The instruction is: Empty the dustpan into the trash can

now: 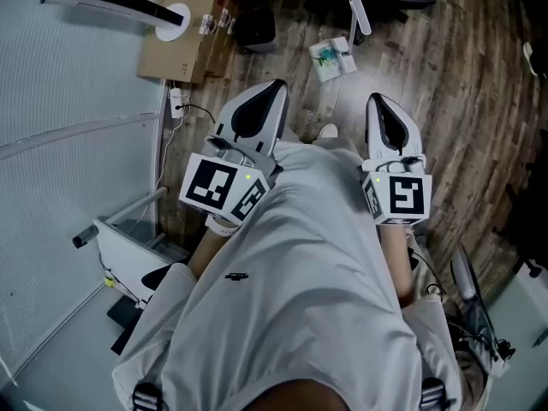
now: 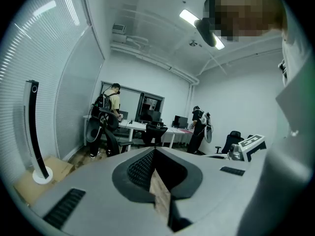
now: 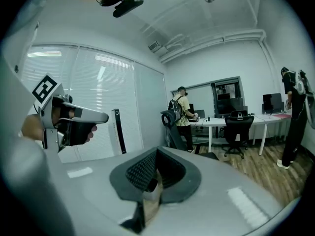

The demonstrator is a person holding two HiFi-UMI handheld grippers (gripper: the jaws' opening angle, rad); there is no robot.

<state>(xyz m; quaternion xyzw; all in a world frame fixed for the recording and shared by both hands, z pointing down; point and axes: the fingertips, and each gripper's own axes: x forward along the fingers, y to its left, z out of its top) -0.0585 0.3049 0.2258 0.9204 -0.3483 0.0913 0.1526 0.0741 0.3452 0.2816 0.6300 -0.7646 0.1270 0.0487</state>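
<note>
Wood floor [image 1: 445, 101] fills most of head view. Cardboard box [image 1: 184, 32] on floor against wall, upper left. Left gripper [image 1: 276, 88] and right gripper [image 1: 375, 101] held at waist level, side by side, apart. Both jaw pairs pressed together, nothing between. Dustpan [image 1: 330, 58], pale, teal scraps inside, lies on floor ahead, well apart from both grippers.

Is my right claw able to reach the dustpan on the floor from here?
Probably not yet. The right claw is shut and held up in front of you, while the dustpan lies on the floor ahead, apart from it. Nothing seems to block the way, so stepping closer should do.
</note>
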